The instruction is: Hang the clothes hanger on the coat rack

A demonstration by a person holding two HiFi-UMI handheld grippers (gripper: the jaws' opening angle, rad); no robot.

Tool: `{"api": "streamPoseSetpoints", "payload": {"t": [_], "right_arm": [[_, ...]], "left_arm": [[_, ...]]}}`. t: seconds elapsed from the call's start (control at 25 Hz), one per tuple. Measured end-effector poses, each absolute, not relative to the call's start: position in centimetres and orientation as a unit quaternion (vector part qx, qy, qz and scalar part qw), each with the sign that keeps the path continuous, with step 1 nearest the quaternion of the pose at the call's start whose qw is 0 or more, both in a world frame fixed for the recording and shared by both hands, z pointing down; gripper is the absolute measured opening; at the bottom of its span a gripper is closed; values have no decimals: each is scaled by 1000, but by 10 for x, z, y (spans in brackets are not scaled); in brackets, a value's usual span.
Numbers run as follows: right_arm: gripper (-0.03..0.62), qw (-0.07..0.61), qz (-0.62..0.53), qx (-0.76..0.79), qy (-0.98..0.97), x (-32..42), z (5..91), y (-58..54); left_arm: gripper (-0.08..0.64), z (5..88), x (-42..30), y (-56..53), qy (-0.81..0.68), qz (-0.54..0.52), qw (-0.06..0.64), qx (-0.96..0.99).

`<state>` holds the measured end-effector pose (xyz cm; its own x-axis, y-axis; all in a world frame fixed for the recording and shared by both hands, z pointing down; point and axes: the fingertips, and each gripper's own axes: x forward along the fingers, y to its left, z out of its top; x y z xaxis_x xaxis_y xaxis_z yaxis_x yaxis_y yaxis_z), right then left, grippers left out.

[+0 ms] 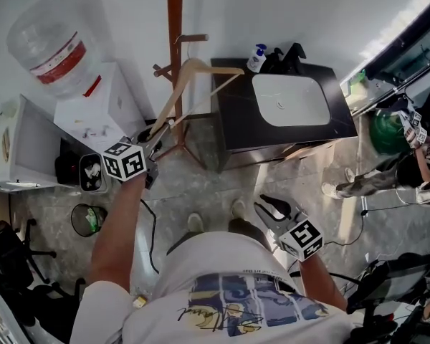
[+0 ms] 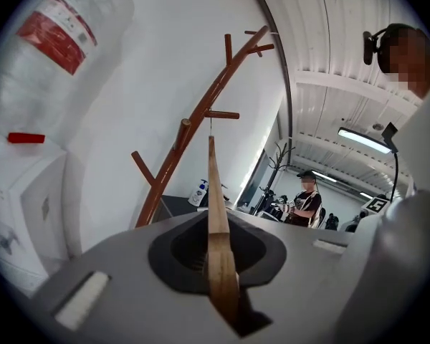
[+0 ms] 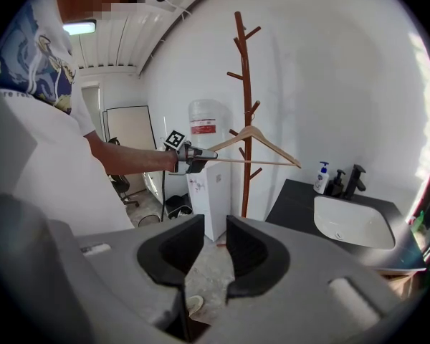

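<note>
My left gripper (image 1: 152,145) is shut on one end of a light wooden clothes hanger (image 1: 193,84) and holds it out toward the reddish-brown wooden coat rack (image 1: 175,49). In the left gripper view the hanger (image 2: 213,192) runs edge-on away from the left gripper (image 2: 209,242), and its thin wire hook (image 2: 211,124) hangs just under a short peg (image 2: 222,115). Whether the hook rests on the peg I cannot tell. The right gripper view shows the hanger (image 3: 261,138) against the coat rack (image 3: 245,113). My right gripper (image 3: 215,235) stands open and empty, low near my waist (image 1: 269,208).
A white water dispenser with a large bottle (image 1: 57,49) stands left of the rack. Right of it is a black counter (image 1: 233,120) with a white sink (image 1: 290,99) and a soap bottle (image 1: 256,57). A bin (image 1: 88,219) sits on the floor. Another person's legs (image 1: 358,181) are at the right.
</note>
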<state>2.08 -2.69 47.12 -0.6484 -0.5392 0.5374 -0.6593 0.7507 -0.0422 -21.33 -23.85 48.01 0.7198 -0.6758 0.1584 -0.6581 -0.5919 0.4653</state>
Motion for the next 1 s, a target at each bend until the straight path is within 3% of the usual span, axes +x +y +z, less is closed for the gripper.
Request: {"api": "streamPoseSetpoints", "payload": {"t": [0.6,1.0], "right_arm": [[97,259,134,352,-889,29,476,-15],[97,259,137,353,-889,22,476,-13]], "left_arm": [[43,500,-235,-266,-441,31,171,880],[82,510,-248,-277,-463,54,169,868]]}}
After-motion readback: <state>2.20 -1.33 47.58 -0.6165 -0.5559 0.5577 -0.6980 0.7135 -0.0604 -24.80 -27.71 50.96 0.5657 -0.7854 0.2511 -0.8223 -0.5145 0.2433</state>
